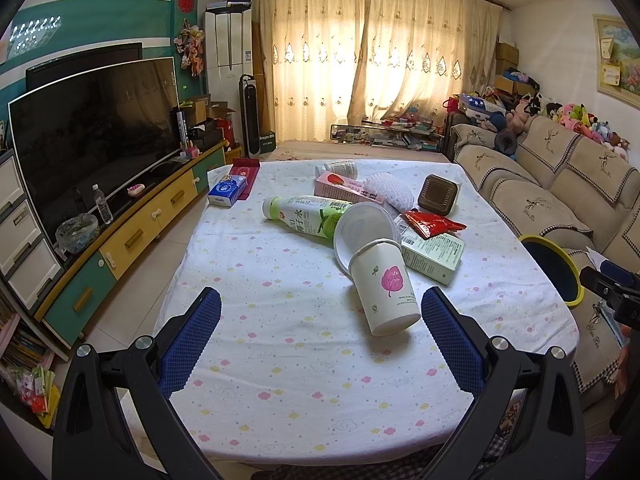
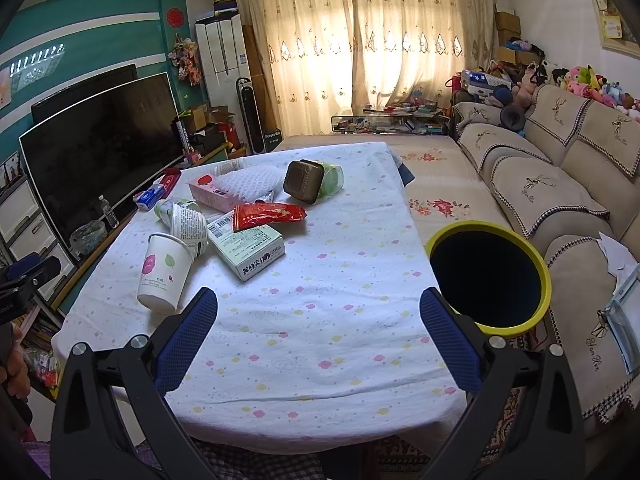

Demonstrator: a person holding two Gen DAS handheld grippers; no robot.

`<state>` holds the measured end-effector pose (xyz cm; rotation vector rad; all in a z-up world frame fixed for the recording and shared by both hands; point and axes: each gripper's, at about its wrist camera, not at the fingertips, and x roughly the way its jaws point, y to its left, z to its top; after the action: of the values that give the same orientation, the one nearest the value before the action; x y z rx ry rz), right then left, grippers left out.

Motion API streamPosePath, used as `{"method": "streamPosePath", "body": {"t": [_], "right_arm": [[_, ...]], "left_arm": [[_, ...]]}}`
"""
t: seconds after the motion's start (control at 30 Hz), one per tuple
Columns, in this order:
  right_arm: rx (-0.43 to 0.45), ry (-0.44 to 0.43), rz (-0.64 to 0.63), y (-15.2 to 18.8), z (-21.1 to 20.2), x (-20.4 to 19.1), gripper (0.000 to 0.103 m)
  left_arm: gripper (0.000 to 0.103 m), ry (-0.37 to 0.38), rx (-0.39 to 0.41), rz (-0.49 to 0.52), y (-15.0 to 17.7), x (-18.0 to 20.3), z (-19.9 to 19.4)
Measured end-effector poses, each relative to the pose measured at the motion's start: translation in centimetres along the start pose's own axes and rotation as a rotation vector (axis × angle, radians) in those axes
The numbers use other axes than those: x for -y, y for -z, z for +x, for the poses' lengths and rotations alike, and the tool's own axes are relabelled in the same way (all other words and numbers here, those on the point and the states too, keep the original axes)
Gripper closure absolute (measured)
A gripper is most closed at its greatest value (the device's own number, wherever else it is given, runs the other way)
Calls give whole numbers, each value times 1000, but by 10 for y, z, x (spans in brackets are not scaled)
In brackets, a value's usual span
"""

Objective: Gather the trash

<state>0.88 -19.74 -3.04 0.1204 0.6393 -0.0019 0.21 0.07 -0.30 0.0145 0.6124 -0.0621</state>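
Trash lies on the clothed table (image 1: pixel 280 320): a tipped white paper cup with a pink leaf (image 1: pixel 386 290), a plastic lid (image 1: pixel 366 236), a green-label bottle (image 1: pixel 308 214), a pale green box (image 1: pixel 434 254), a red sachet (image 1: pixel 430 224), a pink carton (image 1: pixel 344 188), white foam netting (image 1: pixel 390 190) and a brown square tub (image 1: pixel 438 194). The yellow-rimmed dark bin (image 2: pixel 490 274) stands right of the table. My left gripper (image 1: pixel 320 312) is open and empty, with the cup just inside its right finger. My right gripper (image 2: pixel 318 312) is open and empty over bare cloth, with the cup (image 2: pixel 164 272) to its left.
A blue tissue pack (image 1: pixel 227 190) and a red box (image 1: pixel 244 168) lie at the table's far left. A TV (image 1: pixel 96 136) on a low cabinet runs along the left. A beige sofa (image 2: pixel 560 184) lines the right, behind the bin.
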Motion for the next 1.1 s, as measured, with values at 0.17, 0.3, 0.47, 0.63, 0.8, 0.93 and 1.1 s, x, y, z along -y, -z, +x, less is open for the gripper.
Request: {"method": "streamPosePath", "body": {"t": [0.17,0.3,0.47,0.63,0.8,0.93,1.1], "right_arm": [[-3,0,2,0,1,0,6],[-3,-1,3,0,1,0,6],[-2,0,3,0,1,0,7],[-2,0,3,0,1,0,6],[-3,0,3,0,1,0,6],[-4,0,4,0,0,0,6],[-7,-1,5,0,1,0,6]], "left_arm": [[4,-3,2,-1,0,1,1],[4,-5,-1,-2,0,2,1],[4,-2,-2,2,2,3,1],[4,-2,-5,1,2,3,2],[4,-2,-4,2,2,3,2],[4,-2,-4,1,2,3,2],[4,-2,-5,1,2,4,2]]}}
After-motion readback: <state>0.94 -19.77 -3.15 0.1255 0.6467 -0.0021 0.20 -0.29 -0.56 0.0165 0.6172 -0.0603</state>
